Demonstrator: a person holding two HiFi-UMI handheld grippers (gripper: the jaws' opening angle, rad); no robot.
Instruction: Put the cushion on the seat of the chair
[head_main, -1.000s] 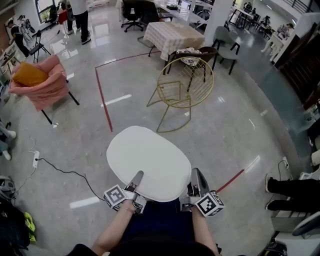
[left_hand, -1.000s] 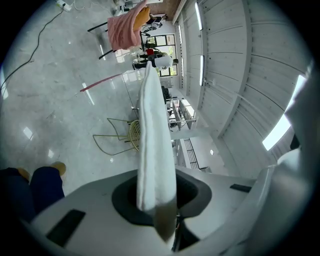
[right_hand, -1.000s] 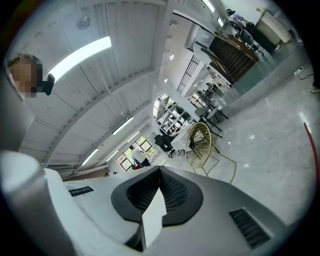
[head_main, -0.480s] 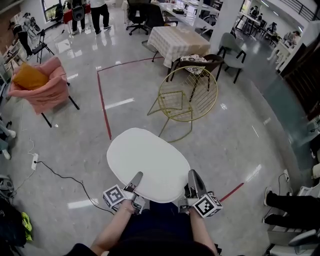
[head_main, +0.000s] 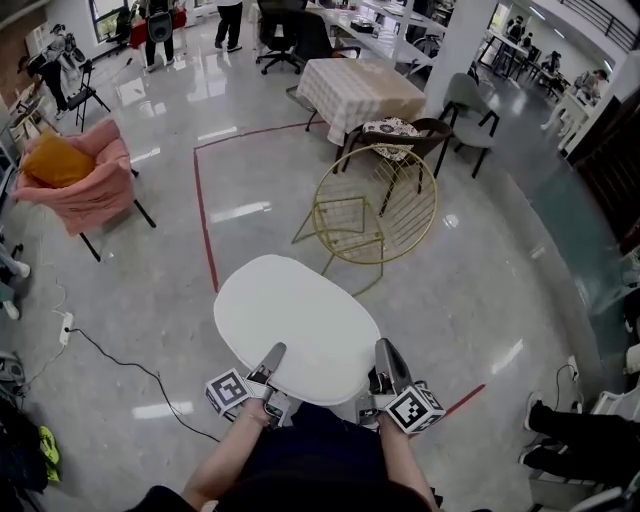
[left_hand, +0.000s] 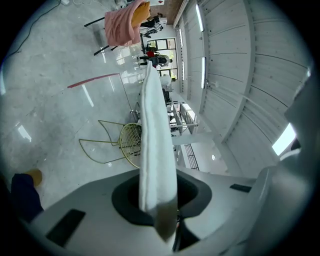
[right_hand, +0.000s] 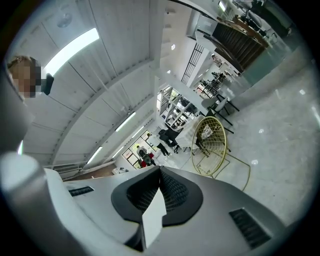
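Our left gripper (head_main: 270, 365) and right gripper (head_main: 386, 362) each had jaws clenched on the near edge of the white cushion (head_main: 297, 322), held flat in the air, well short of the gold wire chair (head_main: 385, 205), where such shallow bites could slip.

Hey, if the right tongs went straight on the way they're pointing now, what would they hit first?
Most likely the gold wire chair, though it sits slightly to one side of that line and the depth is unclear.
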